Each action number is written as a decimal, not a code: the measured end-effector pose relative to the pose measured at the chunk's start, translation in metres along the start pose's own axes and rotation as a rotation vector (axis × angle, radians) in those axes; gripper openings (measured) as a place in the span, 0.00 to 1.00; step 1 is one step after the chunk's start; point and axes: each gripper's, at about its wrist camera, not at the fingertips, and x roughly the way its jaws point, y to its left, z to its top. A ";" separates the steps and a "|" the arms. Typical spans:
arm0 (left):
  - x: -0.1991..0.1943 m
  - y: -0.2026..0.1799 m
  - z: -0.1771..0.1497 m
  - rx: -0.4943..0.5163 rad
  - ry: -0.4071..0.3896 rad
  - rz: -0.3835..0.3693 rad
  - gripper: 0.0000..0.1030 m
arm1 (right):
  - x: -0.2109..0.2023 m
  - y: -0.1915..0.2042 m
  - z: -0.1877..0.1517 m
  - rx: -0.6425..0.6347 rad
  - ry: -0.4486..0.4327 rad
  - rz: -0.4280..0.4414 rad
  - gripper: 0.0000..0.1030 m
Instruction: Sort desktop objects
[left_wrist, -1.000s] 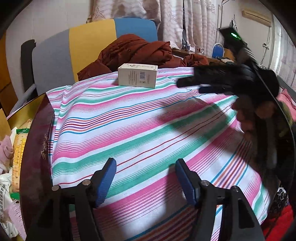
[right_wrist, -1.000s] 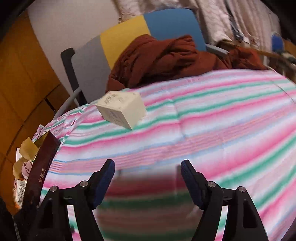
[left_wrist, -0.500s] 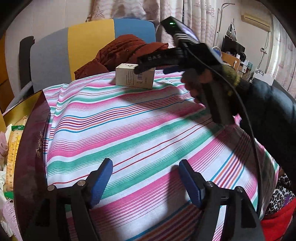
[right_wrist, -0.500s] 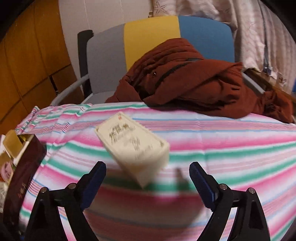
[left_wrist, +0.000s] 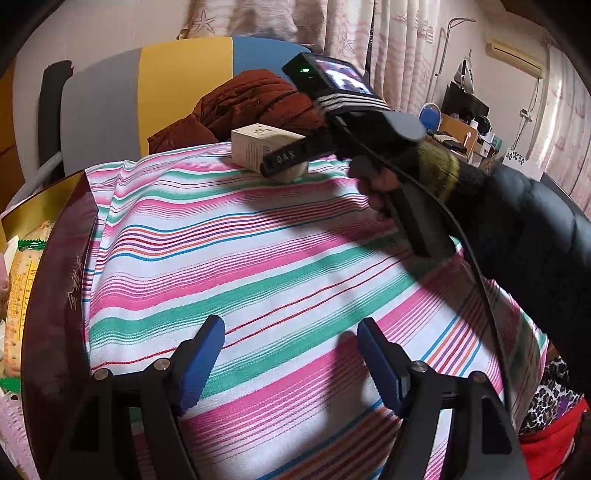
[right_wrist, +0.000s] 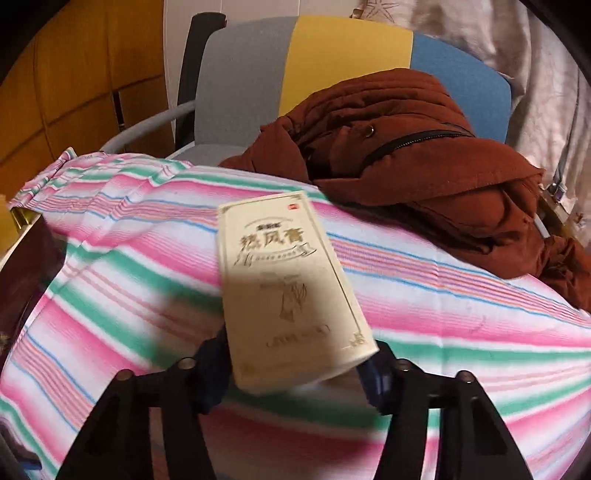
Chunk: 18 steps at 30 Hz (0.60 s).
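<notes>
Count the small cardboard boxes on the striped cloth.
1. The cream box lies near the cloth's far edge, in front of the brown jacket, between the closing jaws of the right gripper. No others visible.

Gold Chinese title, partly legible as "热风膏", on the cream box (right_wrist: 291, 295); smaller print there blurred.

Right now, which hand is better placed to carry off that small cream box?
The right. The right gripper already has the cream box between its closing jaws, whereas the left gripper hangs open over bare striped cloth, far from it.
</notes>
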 end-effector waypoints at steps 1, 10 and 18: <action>0.000 0.001 0.000 -0.003 -0.001 -0.003 0.73 | -0.005 0.003 -0.005 -0.003 0.000 0.000 0.52; 0.000 0.007 0.002 -0.028 -0.008 -0.028 0.73 | -0.061 0.023 -0.064 0.037 0.034 0.025 0.52; -0.003 0.009 0.000 -0.043 -0.015 -0.042 0.73 | -0.115 0.024 -0.114 0.211 0.032 0.188 0.64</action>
